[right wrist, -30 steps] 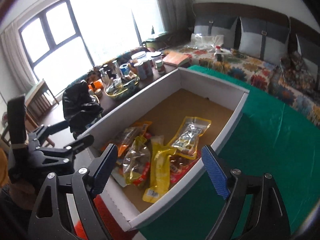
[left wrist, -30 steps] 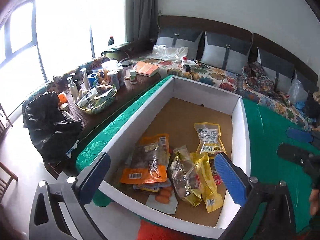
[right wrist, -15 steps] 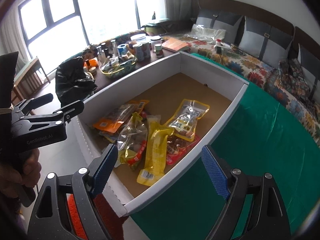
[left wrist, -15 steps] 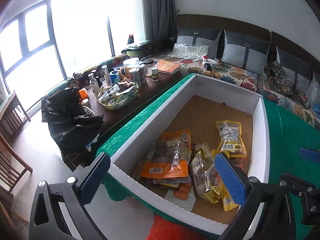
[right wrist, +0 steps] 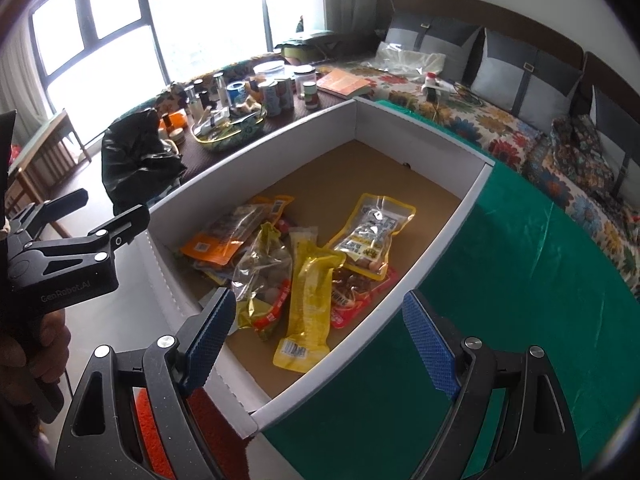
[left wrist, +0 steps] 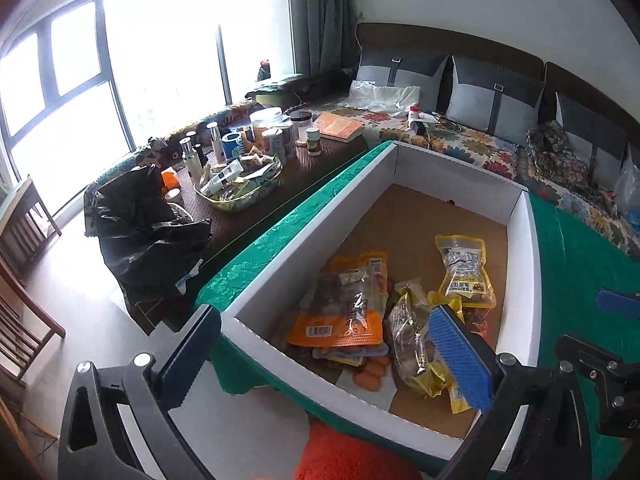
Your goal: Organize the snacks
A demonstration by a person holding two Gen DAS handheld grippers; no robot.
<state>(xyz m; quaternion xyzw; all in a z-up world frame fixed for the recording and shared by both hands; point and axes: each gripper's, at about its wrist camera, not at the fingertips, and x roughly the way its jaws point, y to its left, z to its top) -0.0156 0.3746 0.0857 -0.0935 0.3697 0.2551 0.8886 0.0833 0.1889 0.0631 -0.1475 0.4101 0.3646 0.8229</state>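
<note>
- Reading "GenRobot.AI" in pale letters on the black body of the left tool (right wrist: 114,216), seen at the left edge of the right wrist view.
- Showing a barcode on the orange snack packet (left wrist: 344,312) and another on the bottom end of the long yellow packet (right wrist: 310,300); other printing on the wrappers too small to read.
- Lying loose at the near end of the white cardboard box (left wrist: 280,264), all the snack packets, with the yellow-edged clear packet (right wrist: 374,232) a little farther in.
- Sitting on the green-covered bench (right wrist: 520,280), the box itself.
- Standing spread with nothing between the blue pads, both the left tool (left wrist: 320,356) and the right tool (right wrist: 316,340).
- Compared with a second ago: looking more steeply down into the box from the right wrist view, left tool now bigger at its left edge; packets lying as before.
</note>
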